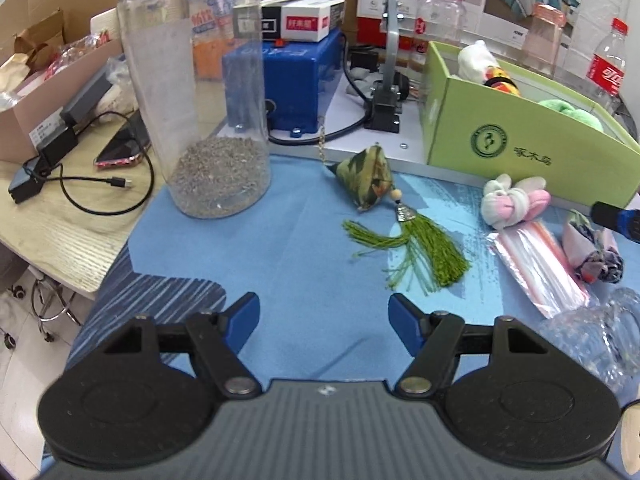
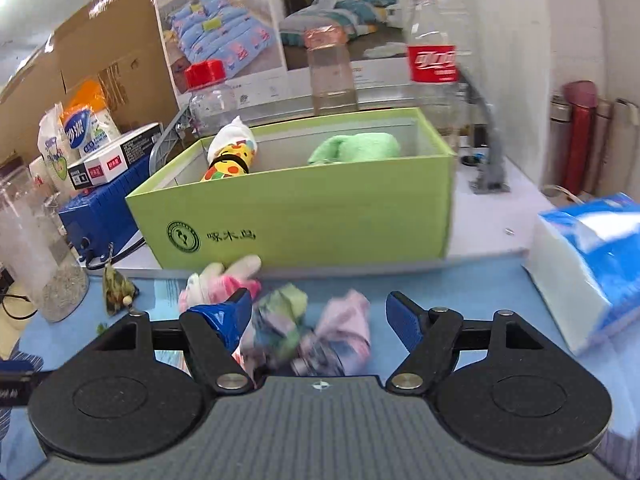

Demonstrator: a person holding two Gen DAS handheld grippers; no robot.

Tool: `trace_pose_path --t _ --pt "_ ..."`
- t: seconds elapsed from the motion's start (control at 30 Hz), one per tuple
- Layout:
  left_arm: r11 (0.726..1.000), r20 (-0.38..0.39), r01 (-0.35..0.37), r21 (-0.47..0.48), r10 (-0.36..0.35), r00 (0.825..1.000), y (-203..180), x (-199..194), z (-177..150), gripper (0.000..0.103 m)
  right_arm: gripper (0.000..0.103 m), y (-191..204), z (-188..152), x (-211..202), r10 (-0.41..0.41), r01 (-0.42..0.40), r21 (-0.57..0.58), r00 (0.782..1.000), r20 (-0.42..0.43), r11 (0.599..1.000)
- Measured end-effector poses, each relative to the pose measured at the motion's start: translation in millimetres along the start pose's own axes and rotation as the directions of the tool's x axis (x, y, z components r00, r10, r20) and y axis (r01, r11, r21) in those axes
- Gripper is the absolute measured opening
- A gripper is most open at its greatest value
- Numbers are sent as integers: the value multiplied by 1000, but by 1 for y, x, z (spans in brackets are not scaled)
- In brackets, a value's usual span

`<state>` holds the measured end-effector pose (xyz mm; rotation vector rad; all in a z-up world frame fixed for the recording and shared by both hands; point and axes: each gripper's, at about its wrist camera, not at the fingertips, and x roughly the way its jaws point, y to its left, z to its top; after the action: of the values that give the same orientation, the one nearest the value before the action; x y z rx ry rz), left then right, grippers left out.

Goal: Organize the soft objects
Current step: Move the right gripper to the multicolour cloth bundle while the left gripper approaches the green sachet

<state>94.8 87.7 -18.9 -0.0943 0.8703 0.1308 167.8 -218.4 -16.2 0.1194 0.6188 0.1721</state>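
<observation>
Right tongs (image 2: 319, 320), spread and pitched downward, straddle 2 crumpled cloth bundles (image 2: 312, 334) lying on the blue worktop (image 1: 280, 248) just before the green box (image 2: 320, 216); to grip well, they should likely centre on 1 bundle, sink over its bulk, then pinch before lifting over the box wall. Left tongs (image 1: 324, 320), also spread and empty, tilt steeply toward bare mat short of the tasselled sachet (image 1: 366, 178). 2 soft items already lie in the box.
</observation>
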Motion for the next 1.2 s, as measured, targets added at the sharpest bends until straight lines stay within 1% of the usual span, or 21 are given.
trace_pose_path --t 0.1,0.17,0.23,0.37,0.47,0.53,0.57,0.6,0.63,0.7,0.77,0.83,0.93,1.03,1.13,1.2 --pt "1000 -9 -12 -15 12 1000 4 6 3 71 61 9 4 28 -1 -1 -49 999 -53 999" --pt "1000 -17 -17 -19 17 1000 4 10 5 71 61 7 0 37 -24 17 -75 996 -91 997" --pt "1000 -22 -14 -17 14 1000 3 14 5 71 61 -3 -5 31 -19 14 -63 997 -77 998" --pt "1000 -33 -5 -3 4 999 -5 21 6 71 62 -33 -15 7 -100 99 -21 993 -63 995" --pt "1000 -21 21 2 -21 1000 -14 23 15 71 62 -48 -26 -18 -144 144 -1 988 -50 990" --pt "999 -15 33 -2 -33 999 -23 27 25 71 62 -51 -30 -41 -131 130 36 991 30 991" --pt "999 -19 38 -4 -38 999 -28 32 31 71 63 -52 -32 -55 -105 99 67 991 85 993" --pt "999 -22 46 -5 -46 999 -33 36 37 71 63 -53 -33 -64 -82 71 95 989 122 993" --pt "999 -27 51 -4 -51 998 -38 42 41 72 63 -55 -35 -71 -67 51 116 987 144 992" --pt "999 -52 30 -13 -31 998 -48 57 49 72 63 -58 -36 -79 -52 26 146 984 171 989" --pt "1000 -71 0 -27 -2 997 -53 71 52 73 63 -59 -37 -79 -39 12 160 985 168 987" --pt "999 -38 -48 9 48 998 -59 76 53 75 63 -62 -40 -78 -34 6 171 987 157 985" --pt "999 -46 -40 -9 40 998 -53 76 53 75 63 -65 -43 -74 -38 12 183 990 137 983" --pt "999 -43 -43 -8 42 998 -43 72 48 78 63 -69 -47 -71 -29 1 218 991 128 976" --pt "999 -54 -49 -10 48 997 -28 66 42 81 63 -67 -49 -71 -21 -7 219 992 127 976" --pt "998 -56 -66 -4 66 996 -16 60 36 85 63 -65 -49 -72 -18 -11 218 992 129 976"
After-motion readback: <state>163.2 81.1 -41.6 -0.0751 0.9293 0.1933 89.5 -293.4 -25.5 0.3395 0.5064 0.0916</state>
